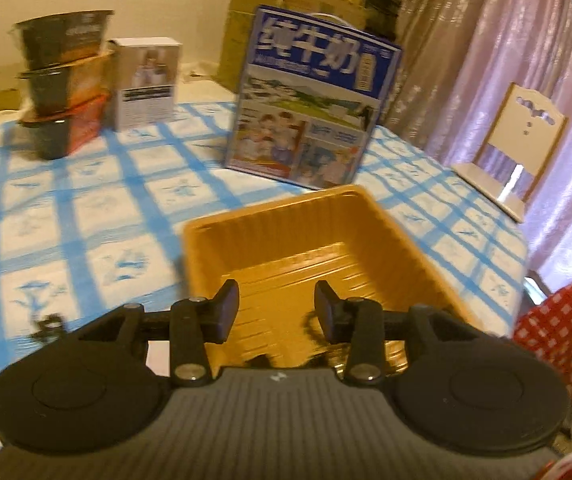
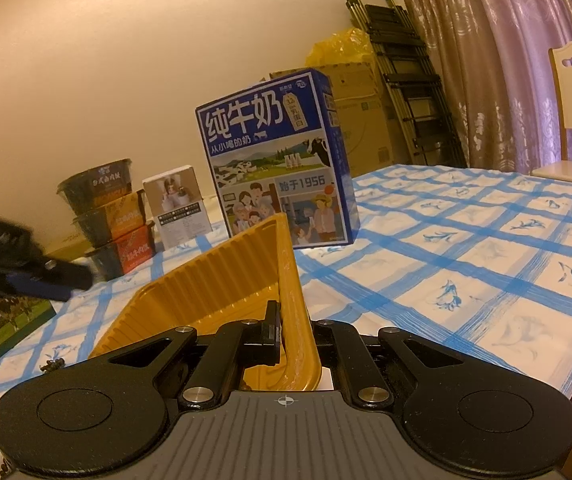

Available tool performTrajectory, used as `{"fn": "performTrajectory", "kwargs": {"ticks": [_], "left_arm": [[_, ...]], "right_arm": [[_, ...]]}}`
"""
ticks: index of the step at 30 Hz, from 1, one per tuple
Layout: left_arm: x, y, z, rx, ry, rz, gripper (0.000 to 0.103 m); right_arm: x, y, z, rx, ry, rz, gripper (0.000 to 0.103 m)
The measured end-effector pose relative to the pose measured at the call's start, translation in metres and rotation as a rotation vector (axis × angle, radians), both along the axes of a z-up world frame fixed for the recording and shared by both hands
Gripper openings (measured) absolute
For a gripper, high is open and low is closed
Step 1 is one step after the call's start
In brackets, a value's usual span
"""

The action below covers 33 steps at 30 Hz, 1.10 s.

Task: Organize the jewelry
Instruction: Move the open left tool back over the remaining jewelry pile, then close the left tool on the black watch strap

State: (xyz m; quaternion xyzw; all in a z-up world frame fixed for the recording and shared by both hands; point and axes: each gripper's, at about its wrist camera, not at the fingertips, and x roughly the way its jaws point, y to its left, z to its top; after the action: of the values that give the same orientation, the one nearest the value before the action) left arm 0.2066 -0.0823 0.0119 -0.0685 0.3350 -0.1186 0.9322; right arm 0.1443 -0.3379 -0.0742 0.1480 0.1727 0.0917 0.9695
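Observation:
An orange ribbed plastic tray sits on the blue-checked tablecloth. My left gripper is open above the tray's near part, with nothing between its fingers. Dark blurred jewelry lies in the tray's near end, partly hidden by the gripper body. A small dark piece lies on the cloth left of the tray. My right gripper is shut on the tray's right wall; only the left finger shows. The left gripper's arm shows at the left of the right wrist view.
A blue milk carton box stands behind the tray. Stacked black noodle bowls and a small white box stand at the back left. A green box lies at the left edge. A white chair stands beyond the table's right edge.

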Motion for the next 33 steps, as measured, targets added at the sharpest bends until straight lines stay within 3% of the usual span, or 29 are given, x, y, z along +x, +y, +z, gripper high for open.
{"fn": "performTrajectory", "kwargs": {"ticks": [14,21,33], "left_arm": [[-0.036,0.081,-0.029,0.123,0.079,0.182,0.037],[-0.057,0.102,-0.042,0.175,0.105,0.23,0.037],[-0.086,0.103,-0.055,0.152,0.127,0.245,0.037]], "right_arm": [[0.0,0.0,0.0,-0.008,0.001,-0.003,0.007],[0.0,0.0,-0.001,-0.008,0.001,-0.003,0.007],[0.0,-0.003,-0.001,-0.013,0.003,-0.003,0.007]]}}
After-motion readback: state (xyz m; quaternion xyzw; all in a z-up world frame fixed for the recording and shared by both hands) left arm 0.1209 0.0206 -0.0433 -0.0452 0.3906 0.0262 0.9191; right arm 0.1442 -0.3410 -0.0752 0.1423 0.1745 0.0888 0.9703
